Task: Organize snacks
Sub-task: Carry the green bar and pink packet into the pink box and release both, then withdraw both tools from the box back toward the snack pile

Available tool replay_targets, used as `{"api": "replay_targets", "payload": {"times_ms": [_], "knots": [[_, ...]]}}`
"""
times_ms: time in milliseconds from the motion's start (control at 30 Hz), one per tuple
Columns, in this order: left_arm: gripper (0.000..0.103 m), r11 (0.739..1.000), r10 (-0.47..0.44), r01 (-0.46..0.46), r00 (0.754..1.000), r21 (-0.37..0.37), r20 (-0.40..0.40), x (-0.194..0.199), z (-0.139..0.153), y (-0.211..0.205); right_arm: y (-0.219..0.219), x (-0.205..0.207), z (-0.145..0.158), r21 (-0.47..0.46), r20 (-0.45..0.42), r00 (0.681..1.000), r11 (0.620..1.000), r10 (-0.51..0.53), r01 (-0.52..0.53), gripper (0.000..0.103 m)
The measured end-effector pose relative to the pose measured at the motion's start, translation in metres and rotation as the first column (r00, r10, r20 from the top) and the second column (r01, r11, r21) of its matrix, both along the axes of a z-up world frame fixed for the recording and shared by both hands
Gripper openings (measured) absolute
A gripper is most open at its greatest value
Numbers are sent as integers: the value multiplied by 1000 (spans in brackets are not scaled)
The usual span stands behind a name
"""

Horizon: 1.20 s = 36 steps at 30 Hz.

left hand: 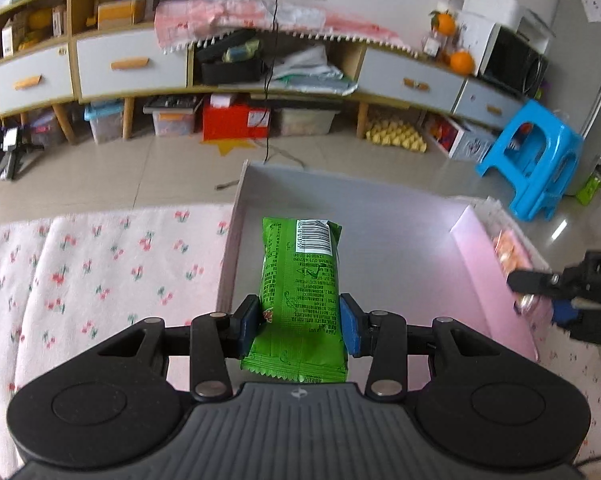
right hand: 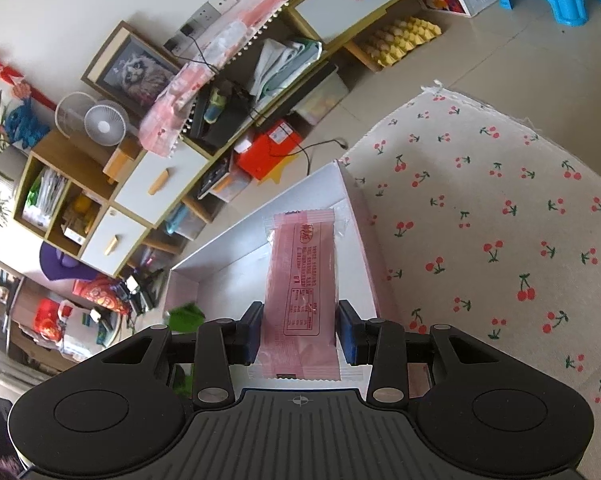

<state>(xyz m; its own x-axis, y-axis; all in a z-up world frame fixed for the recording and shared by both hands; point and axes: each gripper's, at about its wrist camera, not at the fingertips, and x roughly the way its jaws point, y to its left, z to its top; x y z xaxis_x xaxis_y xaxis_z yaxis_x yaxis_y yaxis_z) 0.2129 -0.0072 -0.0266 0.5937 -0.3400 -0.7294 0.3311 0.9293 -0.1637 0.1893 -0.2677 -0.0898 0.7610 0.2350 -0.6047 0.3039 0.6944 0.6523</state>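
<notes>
Both grippers tilt down over the box (left hand: 236, 216): left (left hand: 299, 322) fingers clamp a green packet (left hand: 300, 280), right (right hand: 299, 328) a pink packet (right hand: 300, 272).

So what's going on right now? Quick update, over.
Left gripper shut on green snack packet. Right gripper shut on pink snack packet. Both held over the white box. Nothing in the way.

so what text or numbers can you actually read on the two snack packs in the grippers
green snack pack: a barcode on a white label with digits beside it, and dense printed lines; all too small and blurred to read.
pink snack pack: red characters and a boxed table of print; too blurred to read.
Nothing is legible enough to quote.
</notes>
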Motion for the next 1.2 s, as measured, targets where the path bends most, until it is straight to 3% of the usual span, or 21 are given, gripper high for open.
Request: {"api": "replay_targets", "payload": {"times_ms": [167, 267, 667, 1033, 1133, 1200], "knots": [[39, 999, 42, -43, 997, -16, -68, -1, 0, 9, 7, 3, 0, -17, 13, 1000, 1000, 23, -23, 37], [38, 999, 29, -29, 998, 15, -56, -9, -2, 9, 14, 5, 1, -40, 10, 999, 998, 45, -44, 37], [38, 996, 80, -83, 990, -18, -119, -29, 0, 23, 40, 10, 3, -173, -8, 992, 977, 127, -127, 37], [40, 997, 76, -77, 992, -5, -96, -31, 1, 21, 47, 8, 7, -235, -8, 989, 961, 151, -148, 41], [52, 999, 52, -52, 997, 13, -60, -37, 7, 18, 45, 7, 9, -227, -12, 988, 962, 153, -152, 48], [67, 999, 33, -33, 998, 10, -47, -41, 11, 16, 45, 4, 13, -230, -5, 988, 961, 155, -152, 53]]}}
